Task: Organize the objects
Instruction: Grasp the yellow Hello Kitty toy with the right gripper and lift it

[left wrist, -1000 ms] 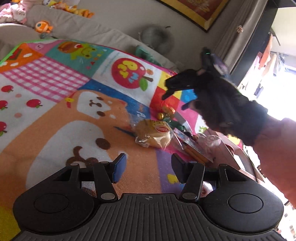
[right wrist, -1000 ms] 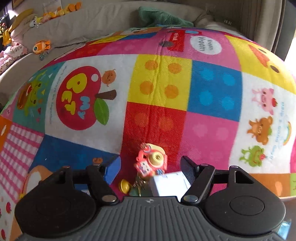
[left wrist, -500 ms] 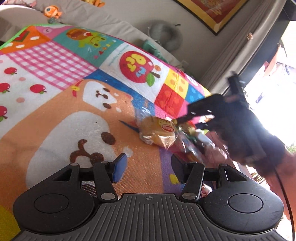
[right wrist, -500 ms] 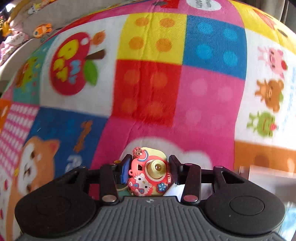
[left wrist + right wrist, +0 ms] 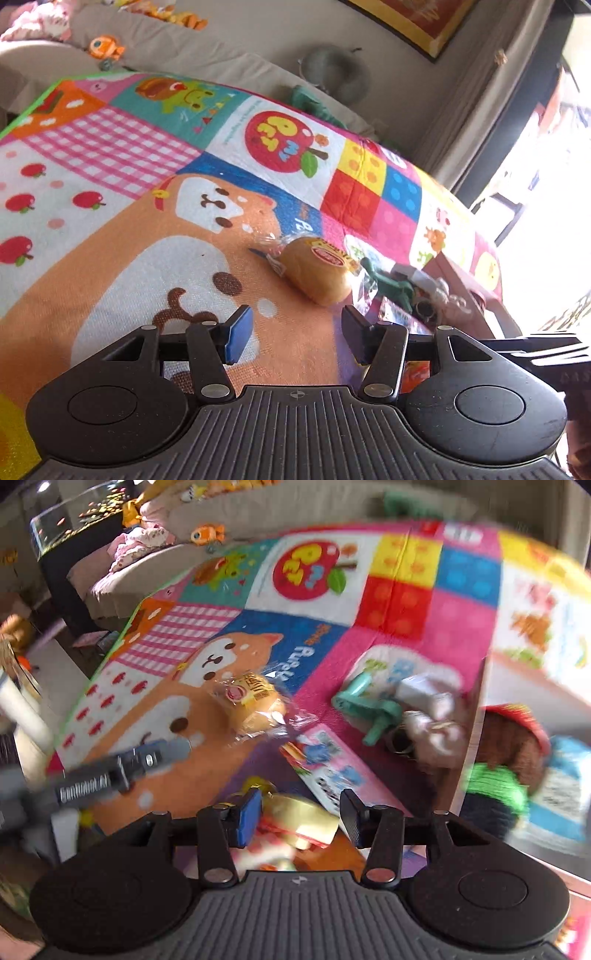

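A wrapped bun [image 5: 319, 271] lies on the colourful play mat [image 5: 110, 221], just beyond my open, empty left gripper [image 5: 295, 328]. It also shows in the right wrist view [image 5: 249, 707]. A green toy [image 5: 364, 707], a white block [image 5: 421, 692] and a picture card [image 5: 325, 766] lie to its right. My right gripper [image 5: 299, 819] is open above the mat, with a blurred pink and yellow toy [image 5: 295, 823] below its fingers; contact cannot be told. The left gripper's finger [image 5: 155, 755] shows at the left.
A pink box [image 5: 461, 284] stands at the mat's right edge; in the right wrist view it holds a brown, red and green plush [image 5: 506, 753]. A grey sofa [image 5: 166, 44] with soft toys runs behind the mat. A bright window is at the right.
My right gripper was shut on the pink toy camera half a second ago; it is now open and has swung back and left. The left gripper has shifted slightly toward the bun.
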`<move>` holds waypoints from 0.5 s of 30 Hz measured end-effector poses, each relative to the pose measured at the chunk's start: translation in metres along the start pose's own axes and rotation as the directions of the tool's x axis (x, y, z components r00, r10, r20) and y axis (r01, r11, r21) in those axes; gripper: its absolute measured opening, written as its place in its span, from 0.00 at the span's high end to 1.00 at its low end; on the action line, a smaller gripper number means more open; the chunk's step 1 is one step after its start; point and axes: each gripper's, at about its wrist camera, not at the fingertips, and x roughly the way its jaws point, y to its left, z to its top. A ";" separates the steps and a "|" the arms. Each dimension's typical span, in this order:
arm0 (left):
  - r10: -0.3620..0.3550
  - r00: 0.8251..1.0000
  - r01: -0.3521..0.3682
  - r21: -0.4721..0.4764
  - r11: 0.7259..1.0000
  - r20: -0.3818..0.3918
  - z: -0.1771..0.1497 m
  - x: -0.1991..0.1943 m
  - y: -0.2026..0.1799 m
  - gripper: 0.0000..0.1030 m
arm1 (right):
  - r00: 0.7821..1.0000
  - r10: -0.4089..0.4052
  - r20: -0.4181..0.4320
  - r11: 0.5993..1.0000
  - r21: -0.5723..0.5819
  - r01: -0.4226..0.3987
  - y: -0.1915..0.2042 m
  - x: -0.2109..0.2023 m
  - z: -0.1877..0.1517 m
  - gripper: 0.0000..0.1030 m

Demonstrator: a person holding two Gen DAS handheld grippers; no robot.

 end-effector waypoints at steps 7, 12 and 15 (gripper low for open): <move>-0.116 0.977 0.146 0.170 0.974 -0.178 -0.018 -0.021 -0.047 0.44 | 0.988 -0.120 0.101 0.992 -0.030 0.124 -0.015 -0.029 -0.048 0.48; -0.119 0.956 0.171 0.181 0.968 -0.269 -0.034 -0.022 -0.080 0.44 | 0.973 -0.190 0.129 0.979 0.104 0.177 -0.039 -0.031 -0.075 0.35; -0.091 0.962 0.123 0.112 0.986 -0.258 -0.030 -0.012 -0.085 0.44 | 0.968 -0.221 0.121 0.960 0.200 0.194 -0.052 -0.029 -0.096 0.35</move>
